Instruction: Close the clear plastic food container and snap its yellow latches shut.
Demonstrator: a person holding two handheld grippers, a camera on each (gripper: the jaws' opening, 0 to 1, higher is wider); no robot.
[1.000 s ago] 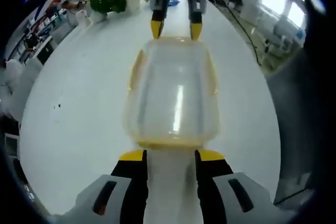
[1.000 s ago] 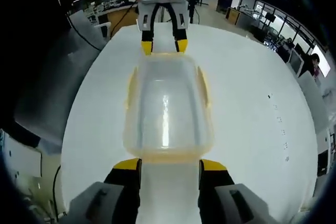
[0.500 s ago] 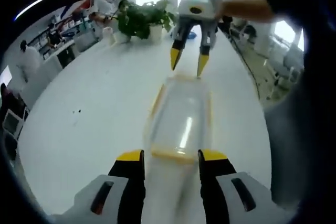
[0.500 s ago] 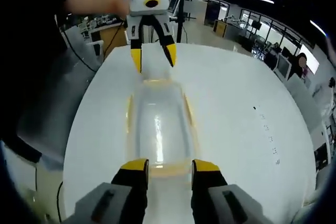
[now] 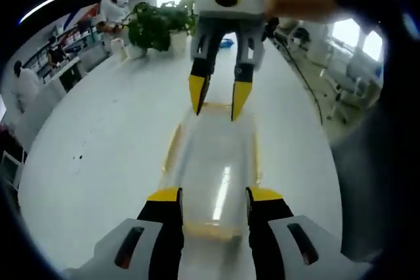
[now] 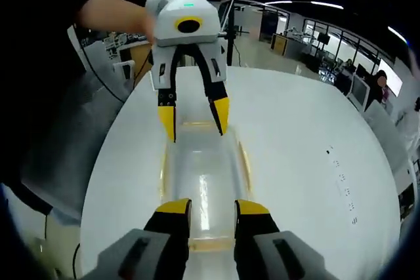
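Observation:
The clear plastic food container (image 5: pixel 220 162) lies lengthwise on the white table with its lid on top. Thin yellow latches (image 5: pixel 172 151) run along its sides, and a yellow latch (image 5: pixel 209 230) crosses the near end. My left gripper (image 5: pixel 213 195) is open, its yellow-tipped jaws standing over the near end of the lid. My right gripper (image 5: pixel 218 100) hangs open above the far end, held by a hand. In the right gripper view the container (image 6: pixel 203 178) sits between my right gripper (image 6: pixel 213 208) and the left gripper (image 6: pixel 193 117), both open above it.
The round white table (image 5: pixel 98 149) stretches wide to the left. Potted plants (image 5: pixel 157 24) stand at its far edge. A dark grey chair (image 5: pixel 367 181) sits past the right edge. In the right gripper view bare table (image 6: pixel 308 162) lies to the right, with desks and people behind.
Both grippers have risen from the container's ends and moved inward over the lid. Each now looms larger in the other's view. The container stays put on the table.

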